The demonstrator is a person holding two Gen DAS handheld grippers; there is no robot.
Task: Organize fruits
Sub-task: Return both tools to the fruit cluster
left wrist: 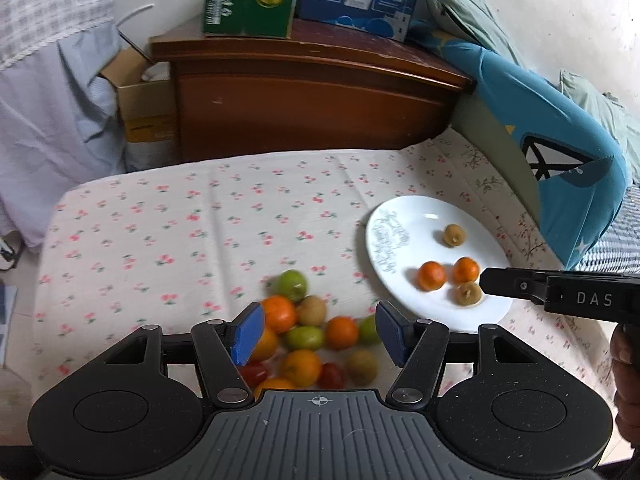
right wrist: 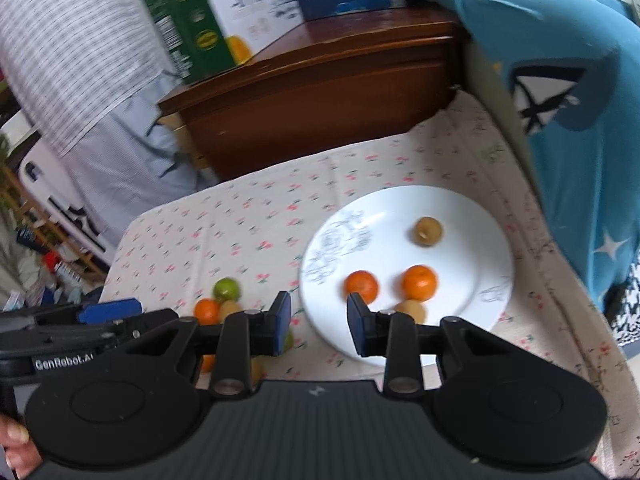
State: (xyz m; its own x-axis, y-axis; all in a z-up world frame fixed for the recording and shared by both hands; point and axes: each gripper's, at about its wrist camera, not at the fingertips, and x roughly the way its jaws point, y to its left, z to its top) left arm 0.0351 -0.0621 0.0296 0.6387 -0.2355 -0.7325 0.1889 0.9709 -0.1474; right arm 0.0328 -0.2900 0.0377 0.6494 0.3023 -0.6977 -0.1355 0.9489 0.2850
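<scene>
Now round glossy fruits (left wrist: 312, 340) crowd floral cloth (left wrist: 200, 220) beside smooth white plate (left wrist: 400, 280).

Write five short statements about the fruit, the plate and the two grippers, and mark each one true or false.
1. The white plate holds four fruits. True: two oranges and two brownish fruits.
2. The left gripper is shut on an orange. False: its fingers stand apart over the fruit pile with nothing gripped between them.
3. A green fruit lies at the far edge of the pile on the cloth. True.
4. The right gripper carries a tomato. False: it is open and empty, at the near rim of the plate.
5. The red tomatoes are already on the plate. False: they lie in the pile on the flowered cloth.
</scene>
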